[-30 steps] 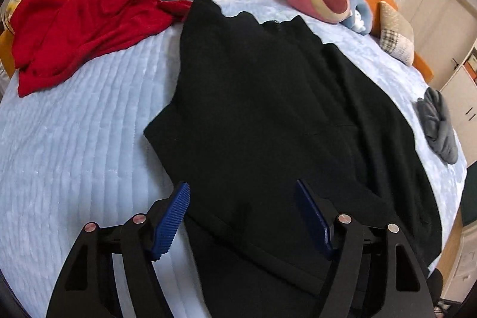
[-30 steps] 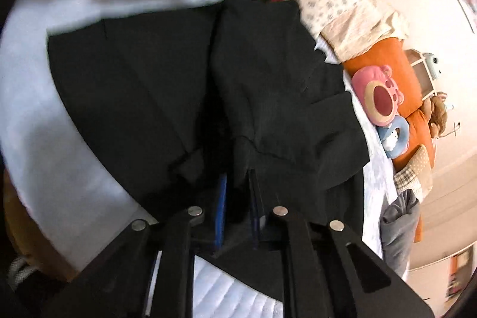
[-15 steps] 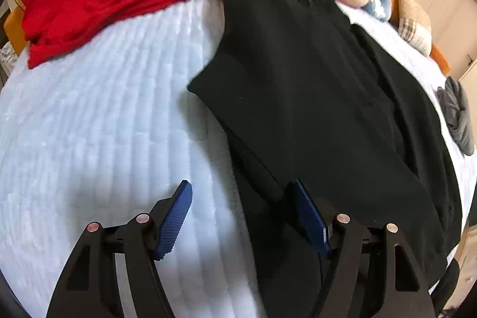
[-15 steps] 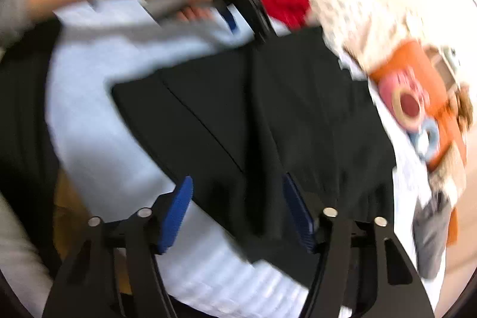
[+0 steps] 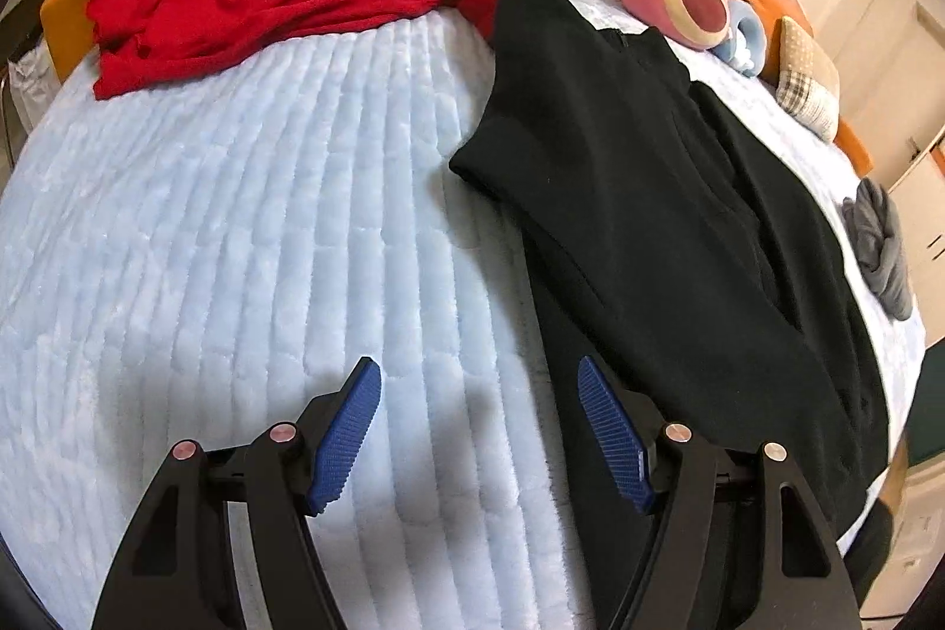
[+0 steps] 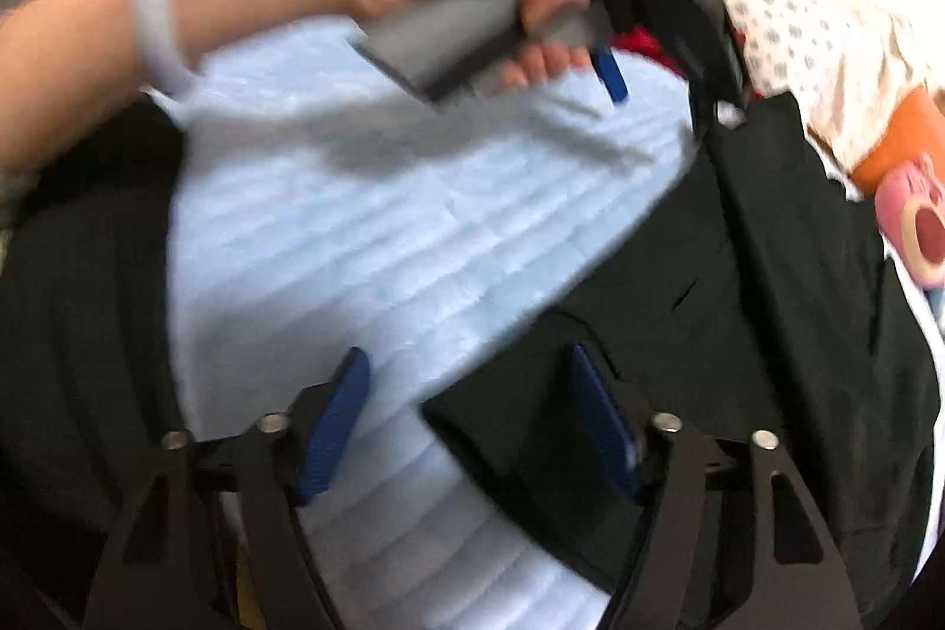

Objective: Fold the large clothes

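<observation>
Between folds: both hand-held grippers, left (image 5: 478,429) and right (image 6: 469,420), are hovering spread and empty over the bed (image 5: 266,228), where the black garment (image 5: 667,216) is lying partly folded, probably awaiting regrasping at its near edge.

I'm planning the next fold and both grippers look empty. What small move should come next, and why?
Probably bring the left gripper right onto the near edge of the black garment and close. Both grippers are open; the right gripper holds nothing, and the garment lies partly folded on the blue quilt.
</observation>
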Demonstrator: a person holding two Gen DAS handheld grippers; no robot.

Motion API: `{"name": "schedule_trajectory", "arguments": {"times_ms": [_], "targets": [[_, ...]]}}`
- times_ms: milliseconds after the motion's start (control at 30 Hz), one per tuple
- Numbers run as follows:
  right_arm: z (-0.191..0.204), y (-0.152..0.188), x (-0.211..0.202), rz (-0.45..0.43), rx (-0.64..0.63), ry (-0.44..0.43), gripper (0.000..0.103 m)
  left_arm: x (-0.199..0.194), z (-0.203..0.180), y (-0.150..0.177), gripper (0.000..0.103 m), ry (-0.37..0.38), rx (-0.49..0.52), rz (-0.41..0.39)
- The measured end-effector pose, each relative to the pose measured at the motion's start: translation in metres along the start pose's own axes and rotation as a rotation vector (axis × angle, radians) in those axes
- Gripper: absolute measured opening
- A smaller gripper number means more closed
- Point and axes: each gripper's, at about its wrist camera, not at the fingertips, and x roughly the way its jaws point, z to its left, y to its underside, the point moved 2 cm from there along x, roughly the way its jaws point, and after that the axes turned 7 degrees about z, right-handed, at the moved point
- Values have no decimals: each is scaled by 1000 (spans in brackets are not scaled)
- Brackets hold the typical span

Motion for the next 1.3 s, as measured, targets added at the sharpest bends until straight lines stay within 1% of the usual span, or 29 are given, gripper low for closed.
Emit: {"name": "schedule_trajectory", "arguments": {"times_ms": [33, 67, 100, 133, 167, 200, 233, 300, 367, 433, 500, 567, 700, 767, 867, 900, 933, 1033, 1100, 1200, 1267, 1300], "targets": [[-5, 1, 2, -7, 29, -29, 57, 0, 3, -3, 72, 15, -12, -1], [-7, 4, 2, -10, 56, -53, 50, 1, 5, -7, 72, 37, -25, 3], [-11, 6, 1, -16, 91, -78, 37, 2, 6, -11, 72, 54, -32, 9], [-22, 9, 0, -20, 145, -88, 27, 3, 6, -16, 72, 75, -37, 17], [-32, 11, 1, -24, 192, -129, 16, 4, 5, -22, 72, 90, -37, 22], [-47, 15, 2, -23, 268, -207, 12, 6, 3, -30, 72, 97, -31, 24], [-53, 18, 3, -25, 302, -235, 10, 6, 1, -39, 72, 99, -21, 20], [-62, 20, 2, -36, 346, -292, 10, 8, -4, -58, 72, 114, -9, 12], [-65, 22, 1, -53, 367, -322, 9, 13, -6, -74, 72, 166, -21, 19], [-67, 25, -1, -71, 380, -341, 9, 23, -6, -90, 72, 208, -42, 40], [-74, 27, -3, -82, 395, -364, 9, 36, -8, -105, 72, 231, -42, 73], [-78, 28, -4, -93, 404, -374, 9, 49, -11, -113, 72, 229, -34, 111], [-79, 30, -11, -108, 411, -383, 9, 67, -19, -120, 72, 199, -29, 142], [-81, 32, -13, -112, 417, -391, 9, 72, -22, -119, 72, 150, -33, 155], [-80, 31, -12, -111, 411, -393, 9, 65, -25, -117, 73, 86, -35, 154], [-77, 32, -14, -111, 407, -390, 10, 62, -23, -116, 75, 58, -43, 156], [-76, 31, -14, -111, 402, -391, 9, 59, -21, -113, 77, 55, -60, 161], [-75, 29, -12, -107, 398, -396, 9, 63, -14, -108, 78, 89, -103, 207], [-74, 30, -12, -102, 401, -399, 10, 70, -10, -105, 78, 120, -127, 219], [-74, 30, -14, -105, 406, -392, 10, 85, -9, -106, 78, 242, -192, 212], [-75, 31, -16, -110, 405, -386, 10, 89, -6, -111, 80, 356, -263, 177], [-76, 31, -17, -111, 407, -384, 10, 92, -5, -113, 82, 426, -308, 162]]}}
